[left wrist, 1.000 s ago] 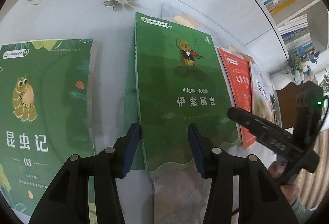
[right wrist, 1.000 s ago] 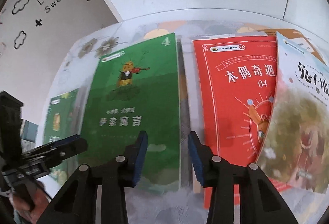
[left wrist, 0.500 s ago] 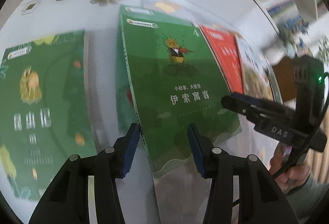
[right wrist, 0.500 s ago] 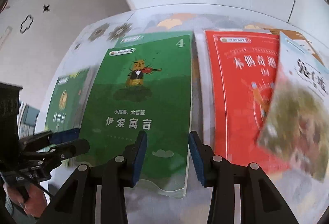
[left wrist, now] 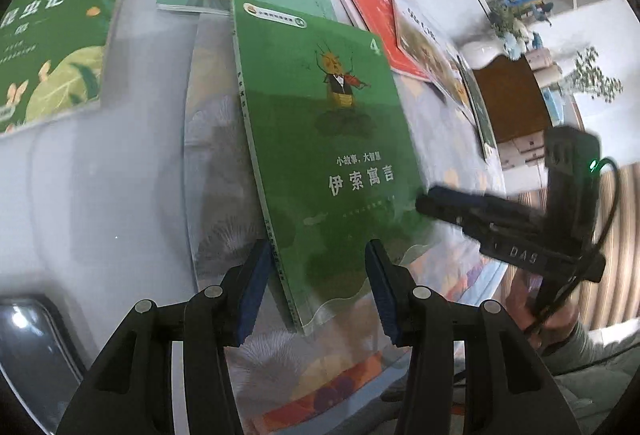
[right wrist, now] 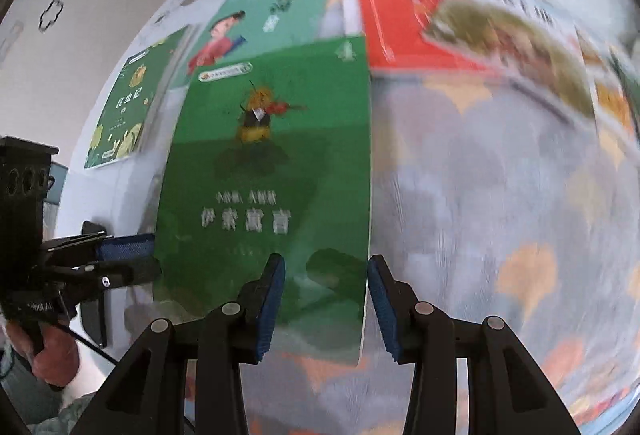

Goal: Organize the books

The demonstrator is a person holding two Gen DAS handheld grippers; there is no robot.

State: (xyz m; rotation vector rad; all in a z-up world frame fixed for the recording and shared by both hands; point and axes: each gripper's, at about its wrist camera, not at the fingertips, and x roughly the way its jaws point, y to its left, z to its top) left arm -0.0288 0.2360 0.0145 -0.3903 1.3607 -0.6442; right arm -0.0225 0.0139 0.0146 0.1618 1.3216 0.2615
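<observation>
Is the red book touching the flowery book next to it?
Touching. In the left wrist view the flowery book overlaps the right edge of the red book, its corner lying on the red cover with no gap showing.

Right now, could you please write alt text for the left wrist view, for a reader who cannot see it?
A green book with a violin-playing insect lies on a pale floral table, its near end between the left tongs, whose pads stand clear of it. The right tongs reach its right edge. Beyond lie more books, including a red one.
</observation>
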